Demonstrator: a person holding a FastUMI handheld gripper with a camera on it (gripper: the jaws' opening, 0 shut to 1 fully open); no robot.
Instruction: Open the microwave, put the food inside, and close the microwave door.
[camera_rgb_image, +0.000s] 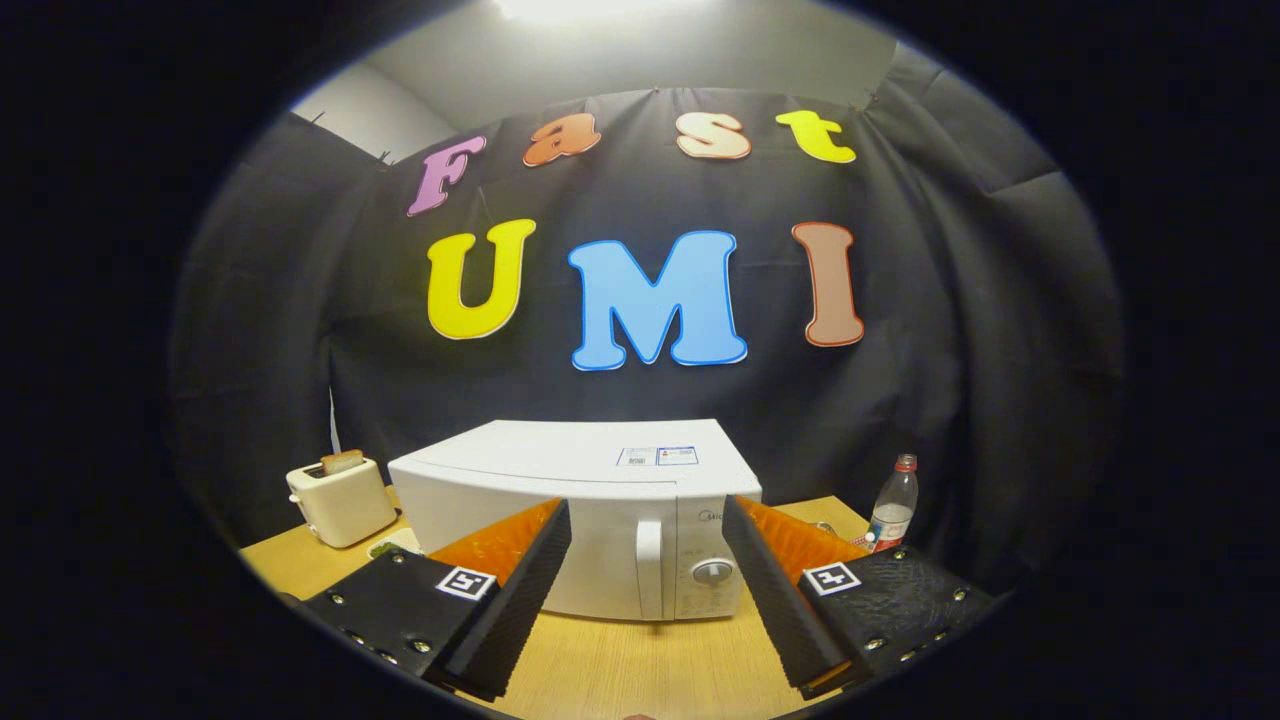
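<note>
Straight ahead of the wide-open, empty gripper (647, 560), the upright door handle (650, 565) of the closed microwave (575, 480) is seen.

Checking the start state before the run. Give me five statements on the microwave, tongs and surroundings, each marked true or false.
1. The microwave door is shut. True.
2. The tongs are clamped on the door handle. False: they are open, holding nothing, with the handle beyond and between the fingers.
3. A toaster with bread in it stands beside the microwave. True.
4. A bottle lies on top of the microwave. False: it stands upright on the table, on the side opposite the toaster.
5. The microwave stands on a wooden table. True.
</note>
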